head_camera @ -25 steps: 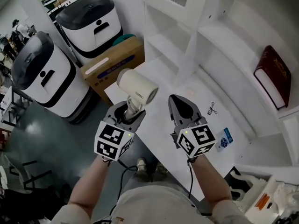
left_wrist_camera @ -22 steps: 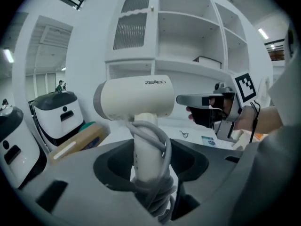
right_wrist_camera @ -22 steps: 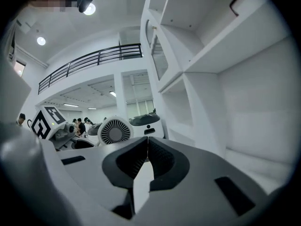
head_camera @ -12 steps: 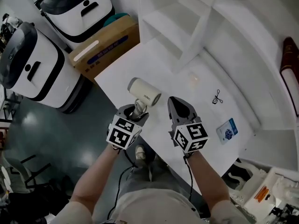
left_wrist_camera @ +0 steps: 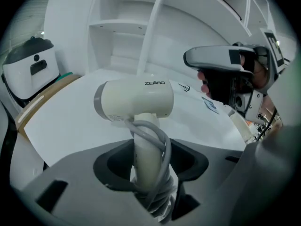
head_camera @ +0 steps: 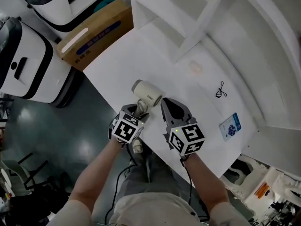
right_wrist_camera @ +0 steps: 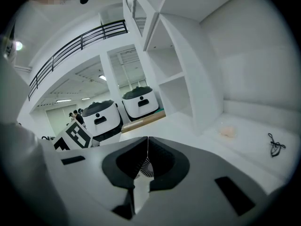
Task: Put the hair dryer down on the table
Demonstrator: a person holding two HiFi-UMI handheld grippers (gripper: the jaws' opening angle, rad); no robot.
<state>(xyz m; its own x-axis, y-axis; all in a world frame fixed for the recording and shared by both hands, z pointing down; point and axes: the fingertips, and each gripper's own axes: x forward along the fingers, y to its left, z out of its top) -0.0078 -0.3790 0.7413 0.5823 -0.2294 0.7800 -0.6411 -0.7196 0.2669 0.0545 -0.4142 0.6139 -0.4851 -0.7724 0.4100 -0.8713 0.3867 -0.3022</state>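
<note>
Broadly, the white desk [head_camera: 155, 55] is the biggest thing in sight, and the rest is placed from it. A white shelf unit [head_camera: 197, 13] rises along its far side. Off its left end stand two white machines with dark tops, one near [head_camera: 23, 67] and one farther back [head_camera: 61, 4]. A cardboard box [head_camera: 94, 32] lies between the farther one and the desk's left end.

Over the desk's near edge, the left hand-held gripper [head_camera: 139, 108] is clamped on the handle of the hair dryer [head_camera: 146, 92]. In the left gripper view the cream dryer [left_wrist_camera: 134, 100] stands with its handle down between the jaws and its barrel lying crosswise above them. A grey cord [left_wrist_camera: 160, 140] is wound round the handle inside the grip. The barrel sits low over the desk, a little in from the near edge; whether it touches the top cannot be told.

Just to the dryer's right, also over the near edge, the right hand-held gripper [head_camera: 165, 101] has its jaws pressed together with nothing between them, as the right gripper view [right_wrist_camera: 146, 147] shows.

Toward the desk's right end lies a small blue card [head_camera: 230, 126]. Farther back sits a thin black loop [head_camera: 220, 90], and left of that, near the shelf unit, is a faint peach mark [head_camera: 195, 68].
</note>
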